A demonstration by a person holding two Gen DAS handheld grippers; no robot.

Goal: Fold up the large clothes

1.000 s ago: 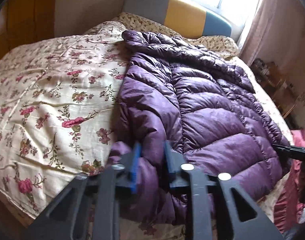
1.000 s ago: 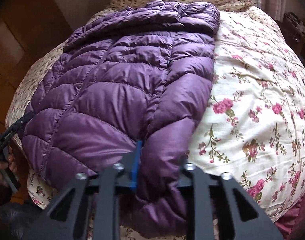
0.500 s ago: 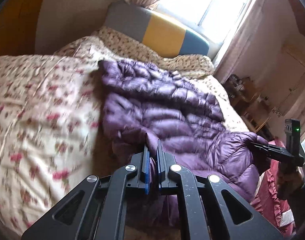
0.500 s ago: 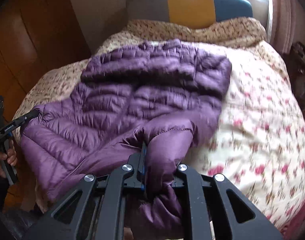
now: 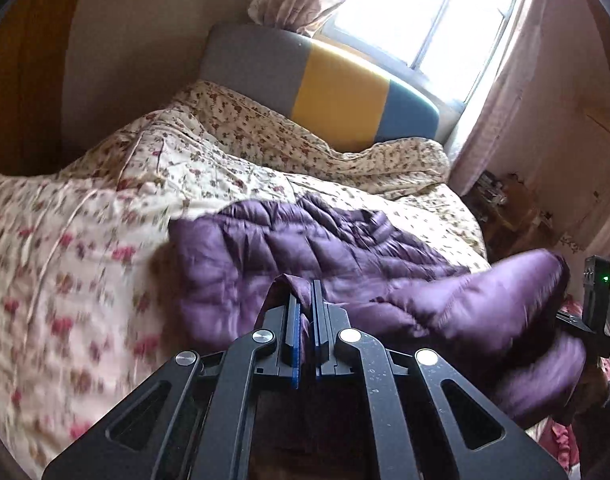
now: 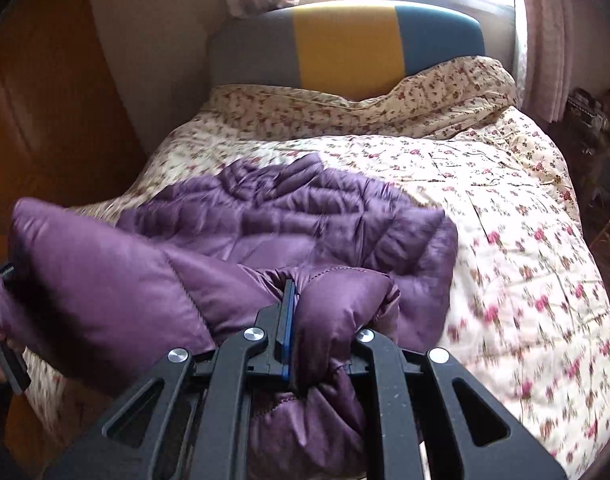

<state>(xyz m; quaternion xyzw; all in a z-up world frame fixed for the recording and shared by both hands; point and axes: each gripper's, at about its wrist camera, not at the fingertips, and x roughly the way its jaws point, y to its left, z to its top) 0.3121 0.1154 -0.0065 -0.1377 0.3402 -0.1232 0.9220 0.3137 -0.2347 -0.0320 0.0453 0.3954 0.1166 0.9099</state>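
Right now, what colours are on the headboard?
Grey, yellow and blue panels on the headboard, clearest in the right wrist view.

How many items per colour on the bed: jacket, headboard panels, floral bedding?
Purple: 1, puffer jacket
Grey: 1, headboard panel
Yellow: 1, headboard panel
Blue: 1, headboard panel
Cream floral: 2, quilt, pillow
Total: 6

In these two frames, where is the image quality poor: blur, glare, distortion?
Left wrist view: window blown out white; floral bedspread at left smeared by motion blur; purple jacket soft. Right wrist view: bedspread blurred at lower right, jacket quilting smeared, striped headboard fairly sharp. Both bow at the edges.
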